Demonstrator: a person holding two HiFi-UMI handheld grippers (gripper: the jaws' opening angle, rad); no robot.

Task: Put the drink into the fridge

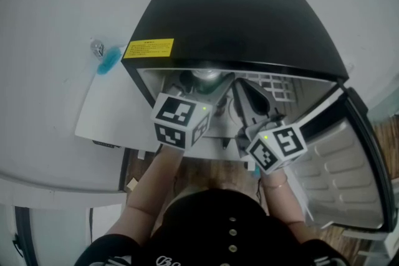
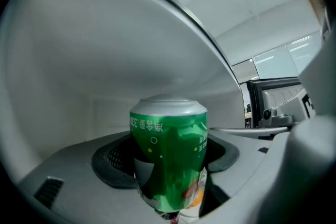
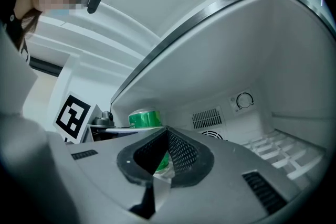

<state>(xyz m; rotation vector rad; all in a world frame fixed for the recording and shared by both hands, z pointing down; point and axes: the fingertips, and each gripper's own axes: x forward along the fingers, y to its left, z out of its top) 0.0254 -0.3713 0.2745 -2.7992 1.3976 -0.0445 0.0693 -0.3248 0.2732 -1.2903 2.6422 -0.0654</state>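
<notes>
Two grippers work inside the open black fridge (image 1: pixel 249 15), whose door (image 1: pixel 349 165) stands at the right.
Left gripper (image 2: pixel 169 182) jaws are clamped on the green drink can (image 2: pixel 168 136) within the white compartment. The can's print shows "33". Right gripper (image 3: pixel 167 138) jaws are together, empty. Yellow label (image 1: pixel 148 48) text is illegible.

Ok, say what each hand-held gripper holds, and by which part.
The left hand-held gripper clamps the green metal drink can around its mid-body; the right hand-held gripper, jaws together, holds nothing.
</notes>
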